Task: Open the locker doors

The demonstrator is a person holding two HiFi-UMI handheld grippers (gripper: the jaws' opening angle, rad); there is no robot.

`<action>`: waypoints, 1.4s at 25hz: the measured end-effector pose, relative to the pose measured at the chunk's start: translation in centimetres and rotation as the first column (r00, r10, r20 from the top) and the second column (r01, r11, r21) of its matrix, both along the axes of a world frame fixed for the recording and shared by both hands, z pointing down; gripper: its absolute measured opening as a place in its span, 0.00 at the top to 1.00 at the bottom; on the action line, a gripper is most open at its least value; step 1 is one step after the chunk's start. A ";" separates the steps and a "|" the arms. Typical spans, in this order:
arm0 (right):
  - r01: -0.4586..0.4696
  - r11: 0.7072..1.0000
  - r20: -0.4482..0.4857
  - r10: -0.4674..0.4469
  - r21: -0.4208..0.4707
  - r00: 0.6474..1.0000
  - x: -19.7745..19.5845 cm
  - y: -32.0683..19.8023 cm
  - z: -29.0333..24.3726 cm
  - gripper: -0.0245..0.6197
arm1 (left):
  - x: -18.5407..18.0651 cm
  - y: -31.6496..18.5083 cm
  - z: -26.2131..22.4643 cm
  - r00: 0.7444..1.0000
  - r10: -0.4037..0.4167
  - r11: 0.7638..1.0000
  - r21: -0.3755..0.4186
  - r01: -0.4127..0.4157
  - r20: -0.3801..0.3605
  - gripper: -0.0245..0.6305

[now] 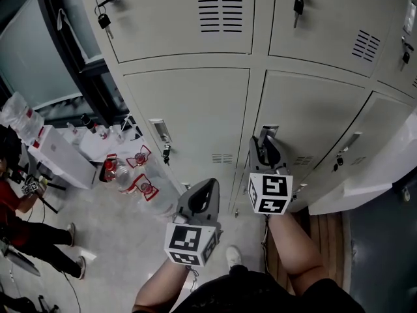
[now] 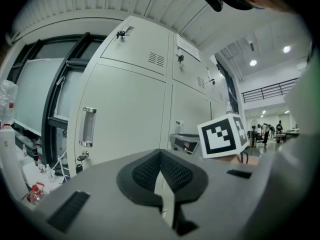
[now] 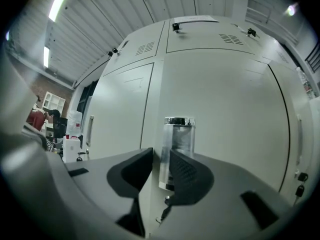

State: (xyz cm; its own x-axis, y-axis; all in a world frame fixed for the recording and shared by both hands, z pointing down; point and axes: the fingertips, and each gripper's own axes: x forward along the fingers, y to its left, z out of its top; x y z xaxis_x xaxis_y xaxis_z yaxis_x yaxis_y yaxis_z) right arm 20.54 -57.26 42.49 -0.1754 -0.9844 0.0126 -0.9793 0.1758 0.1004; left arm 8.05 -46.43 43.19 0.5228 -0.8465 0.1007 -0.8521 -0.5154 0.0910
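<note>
Pale grey lockers (image 1: 195, 103) fill the head view. My right gripper (image 1: 266, 142) points level at the middle lower door (image 1: 319, 106), its jaws on either side of that door's chrome handle (image 1: 268, 130). In the right gripper view the handle (image 3: 178, 134) stands upright between the jaws of the right gripper (image 3: 161, 156). The right pad overlaps the handle, and a thin strip of door shows between the left pad and the handle. My left gripper (image 1: 203, 189) hangs back from the lockers, lower left of the right one. Its pads (image 2: 150, 171) meet at the tip with nothing between them.
The lower left door has its own chrome handle (image 1: 159, 130) with a key (image 1: 167, 154) below it. Bottles (image 1: 130, 175) and a white box (image 1: 62, 156) stand on the floor at left, near a seated person (image 1: 19, 227). A pale panel (image 1: 365, 175) juts out at right.
</note>
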 end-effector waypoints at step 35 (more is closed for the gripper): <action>0.340 0.940 0.053 -0.340 0.004 0.939 4.8 16.3 0.3 0.79 | 7.0 13.8 -0.7 0.980 0.196 0.980 0.018 -0.196 -0.027 0.96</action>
State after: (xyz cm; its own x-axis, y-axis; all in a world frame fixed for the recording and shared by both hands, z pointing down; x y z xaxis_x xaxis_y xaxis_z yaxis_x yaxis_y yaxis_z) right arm 25.36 -40.99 42.75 -0.5003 -0.8659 -0.0002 -0.8648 0.4997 0.0491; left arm 15.09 -32.65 42.44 0.6812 -0.7286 0.0712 -0.7316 -0.6737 0.1047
